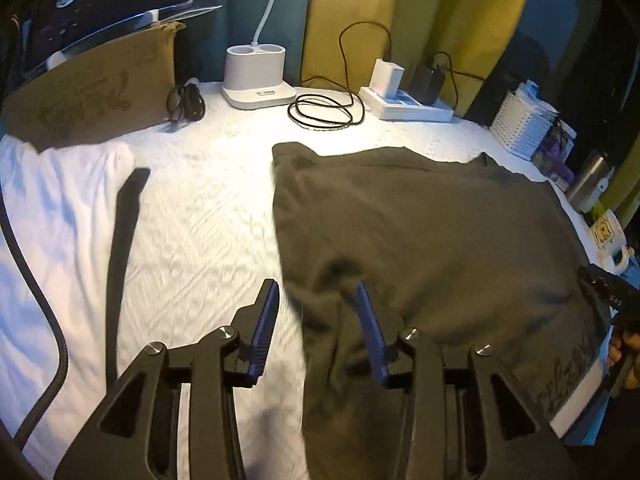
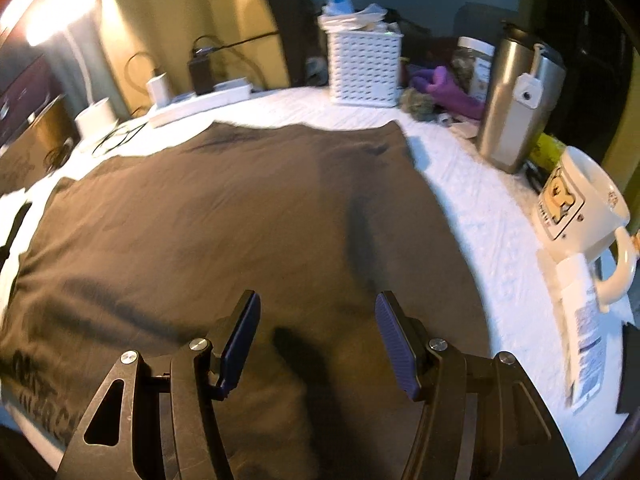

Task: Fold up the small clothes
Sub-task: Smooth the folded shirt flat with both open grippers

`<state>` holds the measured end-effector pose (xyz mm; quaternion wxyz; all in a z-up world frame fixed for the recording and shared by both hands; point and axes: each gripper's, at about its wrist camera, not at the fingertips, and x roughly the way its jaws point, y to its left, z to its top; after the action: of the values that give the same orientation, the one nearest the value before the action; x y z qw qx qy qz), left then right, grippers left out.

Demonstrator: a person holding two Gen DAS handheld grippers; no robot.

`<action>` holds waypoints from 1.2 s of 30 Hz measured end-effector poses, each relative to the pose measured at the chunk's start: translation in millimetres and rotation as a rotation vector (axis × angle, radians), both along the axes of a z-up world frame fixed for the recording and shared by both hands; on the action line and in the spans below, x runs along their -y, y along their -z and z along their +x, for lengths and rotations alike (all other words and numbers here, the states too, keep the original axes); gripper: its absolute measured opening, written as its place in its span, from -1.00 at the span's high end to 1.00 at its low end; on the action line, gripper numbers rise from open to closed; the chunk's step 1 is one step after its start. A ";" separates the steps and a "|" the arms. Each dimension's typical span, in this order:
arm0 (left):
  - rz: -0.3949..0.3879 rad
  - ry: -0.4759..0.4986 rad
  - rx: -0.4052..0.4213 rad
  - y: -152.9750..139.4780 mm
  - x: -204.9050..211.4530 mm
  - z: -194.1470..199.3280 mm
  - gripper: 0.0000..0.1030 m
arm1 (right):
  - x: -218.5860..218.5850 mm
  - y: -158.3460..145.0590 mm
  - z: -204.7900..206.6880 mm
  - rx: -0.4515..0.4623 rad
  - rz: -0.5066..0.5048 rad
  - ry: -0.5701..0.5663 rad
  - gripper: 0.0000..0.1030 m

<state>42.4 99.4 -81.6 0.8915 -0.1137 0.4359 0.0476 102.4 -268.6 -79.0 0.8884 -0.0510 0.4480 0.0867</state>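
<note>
We count one dark shirt, two grippers: left gripper, right gripper. One white basket top centre, one steel tumbler, one mug at right, one coiled black cable.

A dark olive-brown garment lies spread mostly flat on the white quilted tabletop, taking up the right half and reaching close to the right edge. Its far hem runs roughly straight, just short of the clutter along the back edge. The cloth is smooth across the middle with a few shallow creases, and one near-left part is bunched into a soft ridge. Blurred dark lettering shows near its front edge.
</note>
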 end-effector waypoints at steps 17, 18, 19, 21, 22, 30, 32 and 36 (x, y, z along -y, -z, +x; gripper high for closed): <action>0.116 -0.052 -0.088 29.2 -16.8 77.4 0.04 | 34.2 17.6 67.7 -0.030 -0.054 0.120 -0.20; 0.115 -0.066 -0.089 28.4 -19.3 79.3 0.04 | 35.1 17.3 68.9 -0.033 -0.051 0.125 -0.20; 0.101 -0.077 -0.081 25.8 -22.1 78.7 0.04 | 35.8 17.1 69.7 -0.034 -0.047 0.128 -0.21; 0.081 -0.079 -0.055 19.9 -22.9 75.8 0.04 | 36.8 16.7 69.7 -0.038 -0.040 0.134 -0.21; 0.077 -0.072 -0.033 14.6 -20.9 72.6 0.04 | 37.4 16.0 68.4 -0.039 -0.037 0.138 -0.21; 0.083 0.041 0.080 -12.8 16.8 49.6 0.04 | 35.9 3.0 43.9 -0.023 -0.033 0.133 -0.21; 0.080 0.080 0.105 -18.8 28.5 43.0 0.04 | 35.9 -2.2 33.8 -0.013 -0.032 0.132 -0.22; 0.065 0.145 0.133 -27.5 49.5 30.8 0.04 | 37.5 -10.9 15.9 0.011 -0.017 0.132 -0.57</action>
<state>73.2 49.9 -54.1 0.9228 -0.0559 0.3810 -0.0104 118.3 -306.1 -68.1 0.8942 -0.0295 0.4460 0.0240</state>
